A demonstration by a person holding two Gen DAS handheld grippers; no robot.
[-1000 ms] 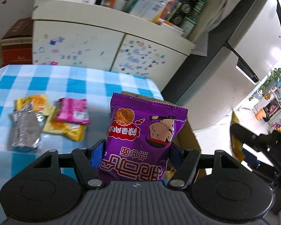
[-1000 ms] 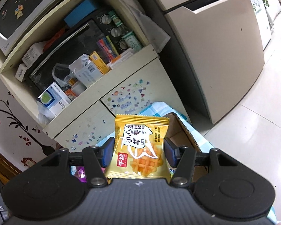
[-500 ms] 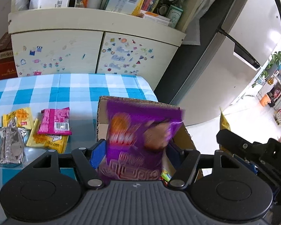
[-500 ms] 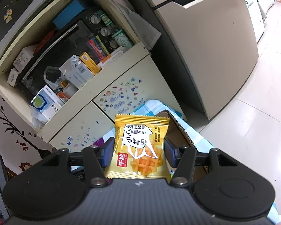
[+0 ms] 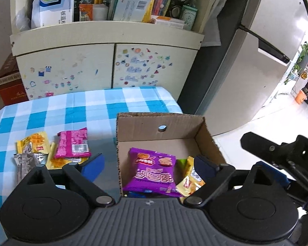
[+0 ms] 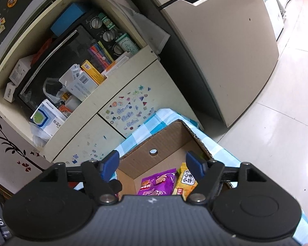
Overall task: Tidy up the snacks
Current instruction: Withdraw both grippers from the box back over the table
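Both the left gripper (image 5: pixel 147 164) and the right gripper (image 6: pixel 152 164) hover over the open brown cardboard box (image 5: pixel 160 123), jaws spread wide and empty. A purple noodle-snack packet (image 5: pixel 154 172) and a yellow waffle packet (image 6: pixel 187 181) lie inside. On the blue-checked table (image 5: pixel 71 110), a pink packet (image 5: pixel 72 143), yellow packets (image 5: pixel 33 144) and a silver foil packet (image 5: pixel 25 164) remain to be boxed, so roughly half seems done.

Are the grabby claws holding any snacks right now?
No. The left gripper and right gripper are both open and hold nothing. The purple packet and yellow packet lie in the cardboard box.
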